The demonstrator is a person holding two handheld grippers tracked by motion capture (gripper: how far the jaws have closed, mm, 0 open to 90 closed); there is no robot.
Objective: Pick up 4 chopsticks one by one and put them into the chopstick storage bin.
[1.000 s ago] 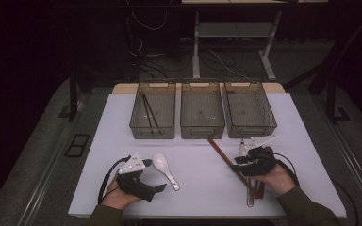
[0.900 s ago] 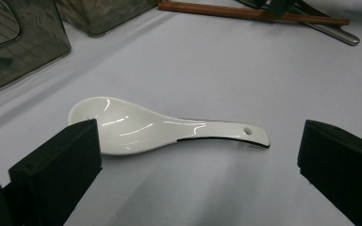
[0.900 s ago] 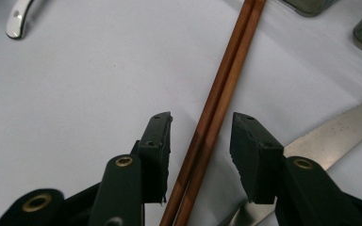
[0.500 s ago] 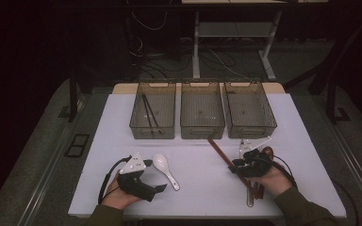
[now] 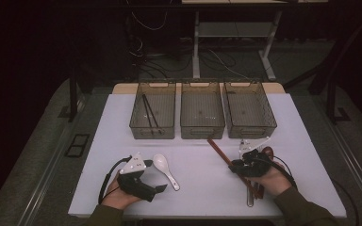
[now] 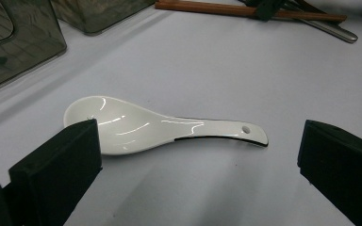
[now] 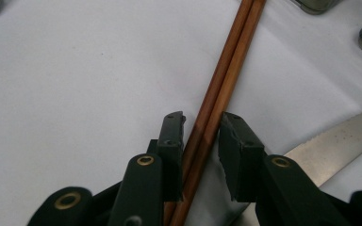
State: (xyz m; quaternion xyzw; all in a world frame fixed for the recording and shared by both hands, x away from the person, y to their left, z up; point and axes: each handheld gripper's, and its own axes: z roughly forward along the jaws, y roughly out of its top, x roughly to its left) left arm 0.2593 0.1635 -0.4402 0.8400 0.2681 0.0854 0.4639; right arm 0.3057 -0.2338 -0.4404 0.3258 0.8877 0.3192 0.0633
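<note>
White table (image 5: 198,188) bears three bins (image 5: 202,117), spoon (image 5: 165,170), chopsticks (image 5: 219,151), seemingly a knife (image 7: 330,139).

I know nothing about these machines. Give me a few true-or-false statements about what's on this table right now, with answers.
1. The right claw straddles the brown chopsticks. True.
2. The white spoon is gripped by the left claw. False: it lies on the table between wide-open jaws.
3. The left bin holds dark chopsticks. True.
4. A knife lies in the middle bin. False: it lies on the table beside the right claw.
</note>
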